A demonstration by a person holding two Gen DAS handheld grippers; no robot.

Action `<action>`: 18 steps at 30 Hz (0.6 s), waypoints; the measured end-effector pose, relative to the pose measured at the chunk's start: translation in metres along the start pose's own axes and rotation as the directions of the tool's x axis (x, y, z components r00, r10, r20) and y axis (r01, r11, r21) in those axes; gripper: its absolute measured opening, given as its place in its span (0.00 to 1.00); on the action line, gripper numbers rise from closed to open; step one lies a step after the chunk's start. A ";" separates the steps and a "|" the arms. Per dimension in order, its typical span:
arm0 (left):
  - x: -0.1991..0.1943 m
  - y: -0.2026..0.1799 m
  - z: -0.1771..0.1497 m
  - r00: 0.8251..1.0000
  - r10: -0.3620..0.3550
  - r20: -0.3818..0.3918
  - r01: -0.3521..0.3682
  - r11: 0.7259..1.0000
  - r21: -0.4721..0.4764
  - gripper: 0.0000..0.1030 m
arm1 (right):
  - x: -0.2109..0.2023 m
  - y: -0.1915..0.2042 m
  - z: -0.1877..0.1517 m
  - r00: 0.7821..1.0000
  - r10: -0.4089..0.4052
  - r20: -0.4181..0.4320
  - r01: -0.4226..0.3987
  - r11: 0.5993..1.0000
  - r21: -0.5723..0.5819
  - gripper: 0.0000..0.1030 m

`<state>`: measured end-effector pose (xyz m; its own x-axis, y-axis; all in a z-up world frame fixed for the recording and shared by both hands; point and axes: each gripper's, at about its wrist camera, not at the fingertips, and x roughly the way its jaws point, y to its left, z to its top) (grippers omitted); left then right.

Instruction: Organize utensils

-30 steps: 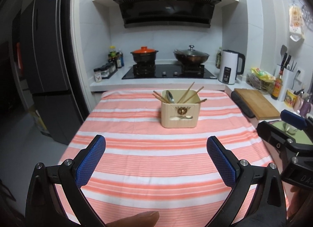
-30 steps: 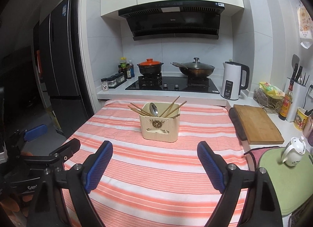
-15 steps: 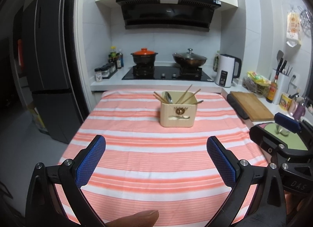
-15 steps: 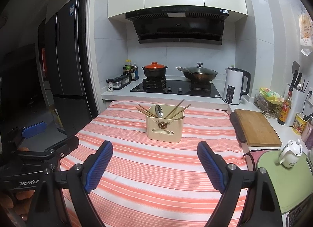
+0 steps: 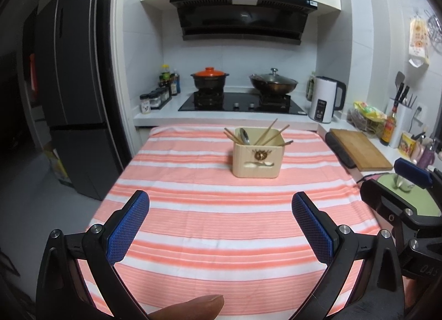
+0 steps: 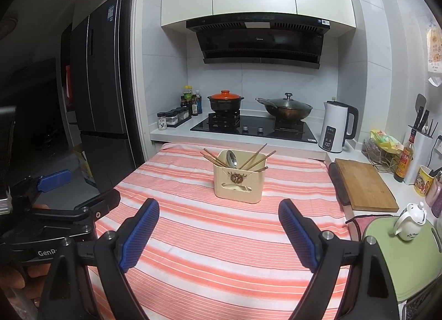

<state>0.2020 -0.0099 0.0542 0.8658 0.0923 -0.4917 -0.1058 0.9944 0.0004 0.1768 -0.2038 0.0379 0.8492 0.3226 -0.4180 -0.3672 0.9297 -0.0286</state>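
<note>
Left wrist view: left gripper spread wide, empty, over striped tablecloth; right gripper likewise apart and empty. Cream utensil holder stood at twelve o'clock, well apart, chopsticks and spoon splayed inside. Risked tipping the light holder by snagging crossed chopsticks.

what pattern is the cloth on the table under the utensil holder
Orange-pink and white horizontal stripes on the tablecloth, clearest in the left wrist view.
</note>
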 end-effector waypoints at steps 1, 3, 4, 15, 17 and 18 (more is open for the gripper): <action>-0.001 0.000 0.000 1.000 0.001 0.000 -0.001 1.000 0.001 1.00 | -0.001 0.001 0.000 1.000 0.000 0.000 0.000 1.000 -0.001 0.87; 0.000 -0.001 0.000 1.000 0.004 0.001 -0.004 1.000 0.004 1.00 | -0.002 0.002 0.000 1.000 0.000 0.001 0.000 1.000 -0.004 0.87; -0.001 0.000 0.000 1.000 0.006 0.002 -0.006 1.000 0.004 1.00 | -0.002 0.003 0.000 1.000 -0.001 0.001 0.001 1.000 -0.005 0.87; -0.002 0.001 -0.001 1.000 0.005 0.008 -0.005 1.000 0.000 1.00 | -0.002 0.003 0.001 1.000 -0.001 -0.001 0.001 1.000 -0.007 0.87; -0.003 0.001 -0.001 1.000 0.006 0.010 -0.006 1.000 0.001 1.00 | -0.002 0.003 0.001 1.000 -0.002 0.000 0.002 1.000 -0.008 0.87; -0.003 0.000 0.000 1.000 0.007 0.011 -0.007 1.000 0.002 1.00 | -0.003 0.004 0.001 1.000 -0.002 0.000 0.002 1.000 -0.010 0.87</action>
<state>0.1994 -0.0103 0.0552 0.8704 0.0999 -0.4820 -0.1111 0.9938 0.0053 0.1737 -0.2011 0.0397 0.8500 0.3208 -0.4178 -0.3693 0.9285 -0.0383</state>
